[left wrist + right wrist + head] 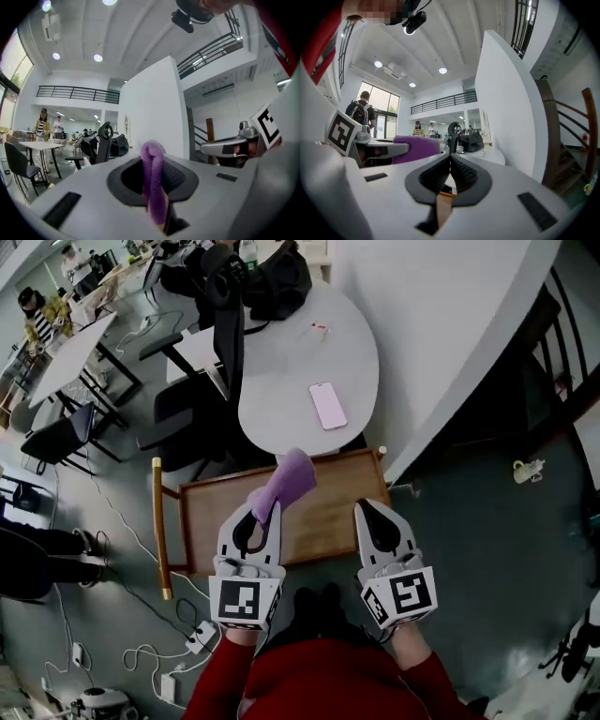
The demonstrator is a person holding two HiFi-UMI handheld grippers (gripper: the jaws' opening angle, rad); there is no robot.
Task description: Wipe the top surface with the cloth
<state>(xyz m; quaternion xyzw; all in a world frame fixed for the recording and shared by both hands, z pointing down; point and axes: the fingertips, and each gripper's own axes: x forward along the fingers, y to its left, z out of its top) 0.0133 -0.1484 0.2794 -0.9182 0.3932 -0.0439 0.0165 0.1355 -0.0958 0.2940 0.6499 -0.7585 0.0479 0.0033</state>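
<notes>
Jaws of the left gripper clench the cloth, its length pointing up-frame over the wooden top; the right gripper is clenched empty.

head: overhead, steeply down | gripper views: low, facing forward | shared: cloth

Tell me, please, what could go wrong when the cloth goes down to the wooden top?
1. The left gripper pinches the purple cloth by one end, and the rest sticks out loose; it may slip out under a drag.
2. The wooden top has a raised rim; the jaws could knock it near the edges.
3. The right gripper is shut and empty, so nothing steadies the top if it shifts.
</notes>
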